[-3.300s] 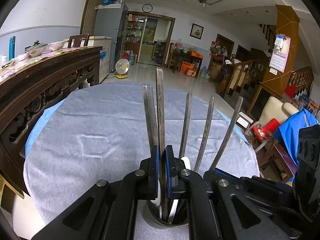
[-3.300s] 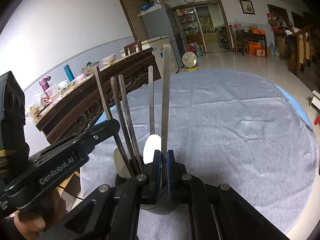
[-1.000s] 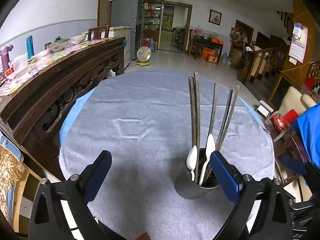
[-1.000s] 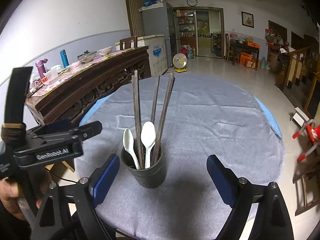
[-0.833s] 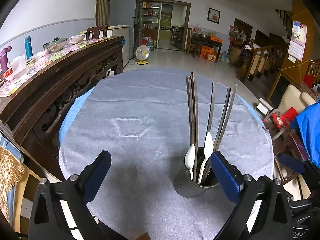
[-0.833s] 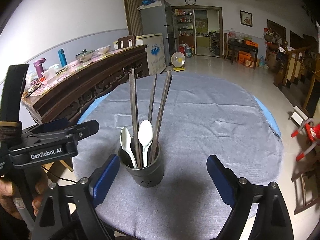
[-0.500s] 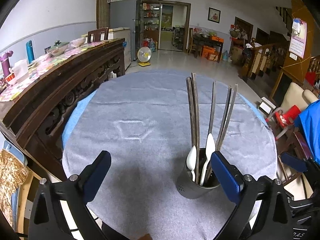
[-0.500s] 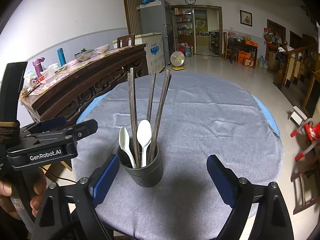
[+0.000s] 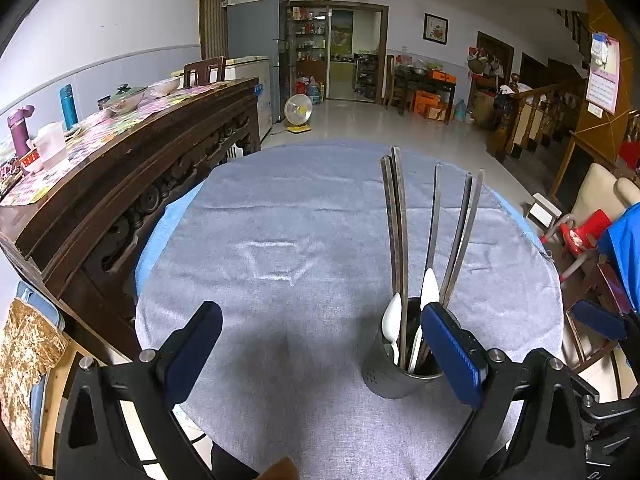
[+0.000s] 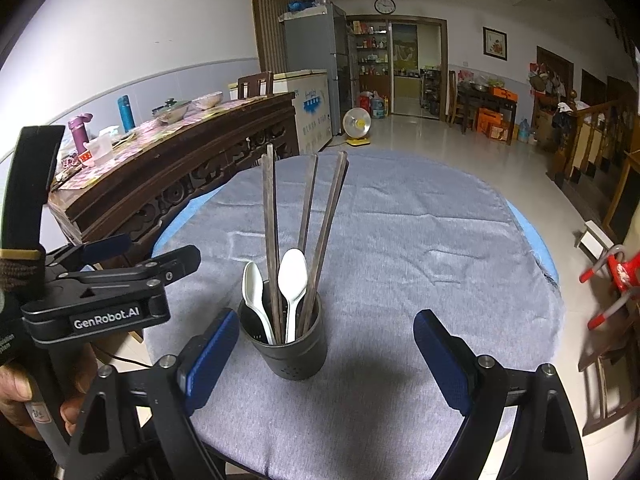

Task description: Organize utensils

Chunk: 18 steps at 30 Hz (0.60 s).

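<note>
Both your grippers, left point(image 9: 322, 354) and right point(image 10: 326, 360), stand wide, jaws empty; nudge the top-heavy cup point(image 10: 290, 350) and chopsticks point(image 10: 270, 236) spill across the bench point(image 10: 420, 240)

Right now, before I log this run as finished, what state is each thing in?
left gripper: open, empty
right gripper: open, empty
utensil holder: upright on the grey cloth
chopsticks: standing in the holder
white spoons: in the holder, bowls up

Both wrist views face downward across the table point(image 9: 280, 208), sharing the holder point(image 10: 298, 354).
</note>
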Tool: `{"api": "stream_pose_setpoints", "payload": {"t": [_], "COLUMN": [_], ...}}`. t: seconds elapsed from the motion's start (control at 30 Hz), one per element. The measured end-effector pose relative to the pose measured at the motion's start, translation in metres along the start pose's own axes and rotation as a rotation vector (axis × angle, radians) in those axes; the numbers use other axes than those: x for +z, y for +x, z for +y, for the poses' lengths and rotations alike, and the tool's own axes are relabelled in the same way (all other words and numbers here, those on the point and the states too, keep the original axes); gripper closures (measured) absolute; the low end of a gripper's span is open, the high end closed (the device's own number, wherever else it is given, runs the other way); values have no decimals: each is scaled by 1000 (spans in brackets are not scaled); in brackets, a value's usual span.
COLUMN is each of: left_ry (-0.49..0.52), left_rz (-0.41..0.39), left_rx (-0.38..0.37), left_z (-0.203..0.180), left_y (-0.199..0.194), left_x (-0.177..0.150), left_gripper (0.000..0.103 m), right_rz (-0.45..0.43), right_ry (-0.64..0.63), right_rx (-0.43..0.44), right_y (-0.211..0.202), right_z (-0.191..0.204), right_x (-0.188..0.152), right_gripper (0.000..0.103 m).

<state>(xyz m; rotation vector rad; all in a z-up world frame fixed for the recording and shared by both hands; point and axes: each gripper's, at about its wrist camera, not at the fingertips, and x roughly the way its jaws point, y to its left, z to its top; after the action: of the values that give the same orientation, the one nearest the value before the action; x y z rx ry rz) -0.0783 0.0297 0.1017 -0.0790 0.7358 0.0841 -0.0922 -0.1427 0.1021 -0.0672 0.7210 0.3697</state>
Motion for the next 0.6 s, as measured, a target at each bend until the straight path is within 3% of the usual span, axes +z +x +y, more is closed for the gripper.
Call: {"api": "stream_pose_setpoints", "payload": {"t": [0.6], "left_ry": [20], "left_rz": [-5], "left_rx": [-6], "left_z": [-6], "left_y": [5], "left_x": [1], "left_gripper": [4], "right_rz": [-2], "right_ry": [-3], "right_rx": [0], "right_y": [0], "right_z": [1], "right_x": [2], "right_gripper": [12]}}
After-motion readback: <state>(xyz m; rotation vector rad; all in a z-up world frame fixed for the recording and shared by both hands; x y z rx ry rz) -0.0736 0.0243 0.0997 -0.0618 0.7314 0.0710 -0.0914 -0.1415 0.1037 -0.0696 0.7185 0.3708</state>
